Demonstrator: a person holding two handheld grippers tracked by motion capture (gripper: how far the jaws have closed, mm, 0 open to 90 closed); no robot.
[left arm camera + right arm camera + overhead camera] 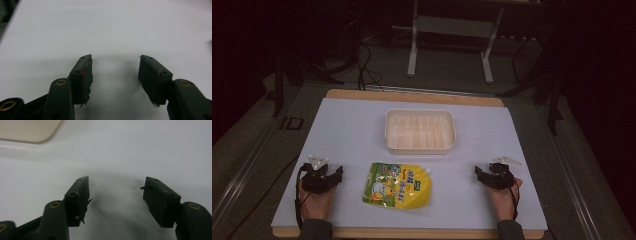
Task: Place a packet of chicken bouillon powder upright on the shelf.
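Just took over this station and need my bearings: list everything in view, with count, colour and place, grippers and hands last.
pouch: 1, yellow with green print and a white spout, lying flat near the front of the mat, between the grippers
tray: 1, cream, empty, mid-mat, behind the pouch
mat: 1, white, covering the table top
table: 1, wood edge showing at back and front
frame: 1, white, on the floor behind the table
left gripper: 1, black, front left, jaws open, empty
right gripper: 1, black, front right, jaws open, empty
hands: 2, one behind each gripper, at the front edge
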